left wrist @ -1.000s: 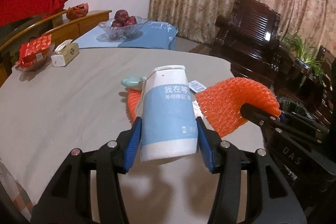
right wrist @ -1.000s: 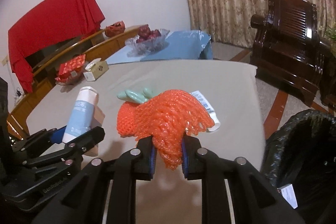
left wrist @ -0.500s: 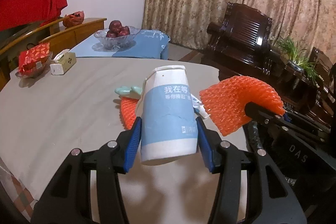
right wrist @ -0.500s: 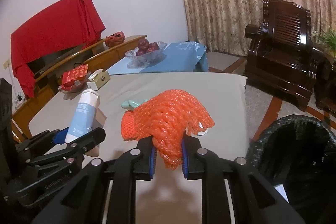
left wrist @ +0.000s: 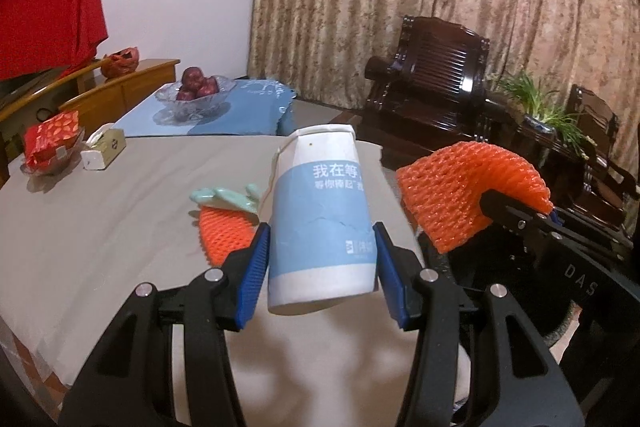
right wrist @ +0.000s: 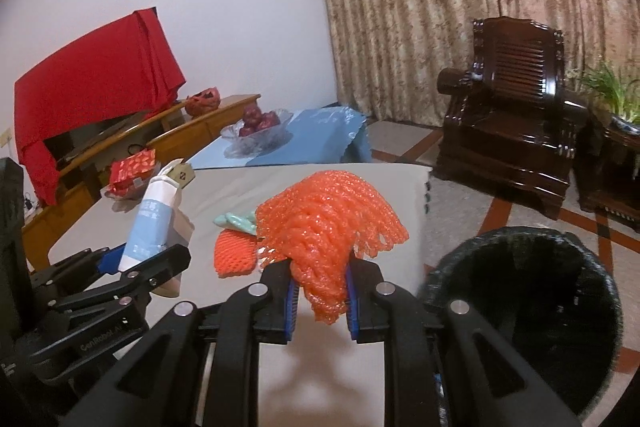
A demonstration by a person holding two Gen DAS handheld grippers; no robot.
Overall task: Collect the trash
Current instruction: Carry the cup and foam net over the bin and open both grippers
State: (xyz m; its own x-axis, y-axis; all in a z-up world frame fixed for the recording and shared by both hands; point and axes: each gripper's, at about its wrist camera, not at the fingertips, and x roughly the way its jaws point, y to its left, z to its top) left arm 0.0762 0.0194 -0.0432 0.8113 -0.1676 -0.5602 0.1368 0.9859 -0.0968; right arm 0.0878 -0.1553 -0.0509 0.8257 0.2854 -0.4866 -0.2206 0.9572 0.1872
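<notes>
Now both grippers have lifted off the grey desk (left wrist: pixel 100 227) toward the black-lined bin (right wrist: pixel 520 307). Left gripper (left wrist: pixel 322 267) fingers clamp the blue-and-white paper cup (left wrist: pixel 320 223); right gripper (right wrist: pixel 320 301) fingers pinch the orange foam net (right wrist: pixel 324 227), bin just right. Release is presumably next.

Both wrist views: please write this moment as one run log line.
left gripper: shut on paper cup | right gripper: shut on orange foam net | trash bin: beside table

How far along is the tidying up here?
Midway. The left gripper grips a paper cup and the right gripper an orange foam net, neither yet in the black bin. Another orange foam net and a mint-green scrap remain on the table.
</notes>
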